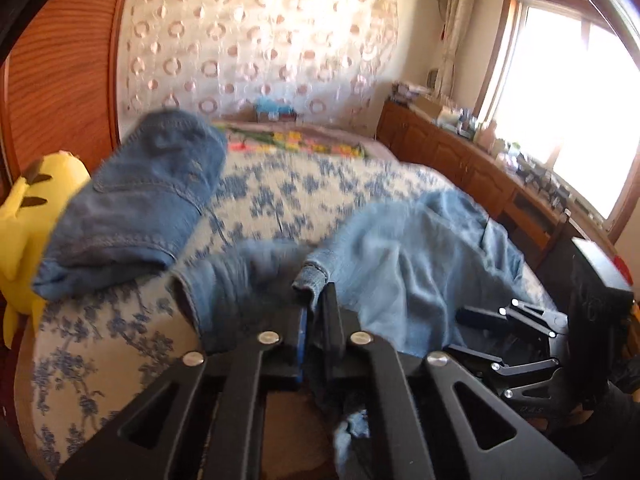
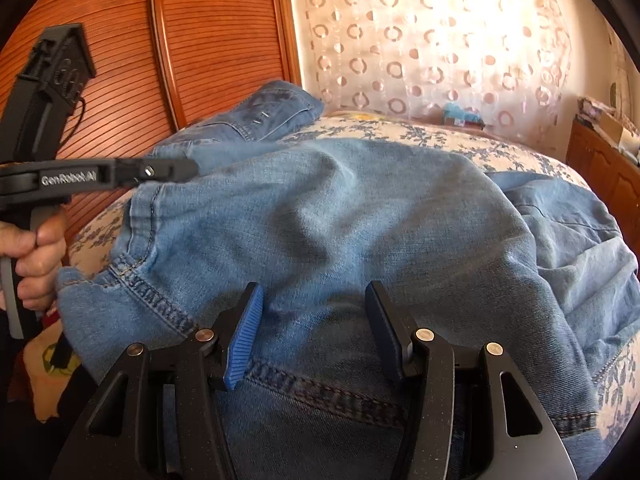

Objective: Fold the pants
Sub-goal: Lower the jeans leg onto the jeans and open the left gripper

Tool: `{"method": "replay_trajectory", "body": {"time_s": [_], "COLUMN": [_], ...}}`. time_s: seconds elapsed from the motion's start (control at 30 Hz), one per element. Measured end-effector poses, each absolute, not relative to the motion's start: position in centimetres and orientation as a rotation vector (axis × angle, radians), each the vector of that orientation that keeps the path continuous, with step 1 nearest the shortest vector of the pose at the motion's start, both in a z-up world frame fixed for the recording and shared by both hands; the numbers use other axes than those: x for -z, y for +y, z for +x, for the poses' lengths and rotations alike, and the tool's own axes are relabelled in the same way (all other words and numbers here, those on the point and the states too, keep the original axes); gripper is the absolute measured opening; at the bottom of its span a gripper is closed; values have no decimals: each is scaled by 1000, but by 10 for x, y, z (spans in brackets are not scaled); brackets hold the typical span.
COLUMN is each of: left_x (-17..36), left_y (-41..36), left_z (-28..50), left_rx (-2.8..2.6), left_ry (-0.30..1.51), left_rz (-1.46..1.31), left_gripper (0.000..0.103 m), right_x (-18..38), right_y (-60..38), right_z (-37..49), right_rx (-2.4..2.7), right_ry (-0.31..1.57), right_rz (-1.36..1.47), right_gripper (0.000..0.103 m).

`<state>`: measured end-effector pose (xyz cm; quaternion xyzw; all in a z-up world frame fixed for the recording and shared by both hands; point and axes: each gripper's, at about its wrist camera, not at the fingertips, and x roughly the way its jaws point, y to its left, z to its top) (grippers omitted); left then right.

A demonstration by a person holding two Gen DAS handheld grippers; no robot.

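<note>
Left tongs (image 1: 316, 312) pinch a hem of the light-blue jeans (image 2: 340, 216) on the bed (image 1: 272, 196); right tongs (image 2: 314, 328) hover spread above the denim.

The left wrist view looked from just behind the left gripper (image 1: 318, 312) forward and down along its fingers, close over the bed (image 1: 120, 332), facing the patterned curtain (image 1: 256, 40) with the window (image 1: 576, 100) at its right. The right wrist view sat likewise behind the right gripper (image 2: 314, 320), tilted down and very near the pale jeans (image 2: 340, 220), facing the same curtain with the wooden panelling (image 2: 208, 32) at its left. Both views shared the bed, the jeans, the darker folded jeans (image 1: 132, 208) and the curtain, and each caught the other gripper at its edge.
</note>
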<state>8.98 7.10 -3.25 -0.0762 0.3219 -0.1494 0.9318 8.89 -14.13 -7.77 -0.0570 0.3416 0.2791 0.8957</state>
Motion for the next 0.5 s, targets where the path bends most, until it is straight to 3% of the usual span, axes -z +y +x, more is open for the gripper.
{"method": "replay_trajectory", "body": {"time_s": [0.17, 0.4, 0.5], "left_x": [6, 18, 27], "left_y": [84, 104, 101], "left_z": [80, 106, 108], "left_rx": [254, 204, 201], "left_ry": [573, 637, 672], "left_rz": [-124, -125, -125], "left_gripper": [0, 0, 7], "right_x": [58, 35, 34], "right_y": [-163, -211, -232], "right_z": [78, 61, 60], "right_rx": [-566, -469, -424], "right_ry": [707, 659, 673], "right_rz": [-101, -92, -91], "right_gripper": [56, 57, 57]}}
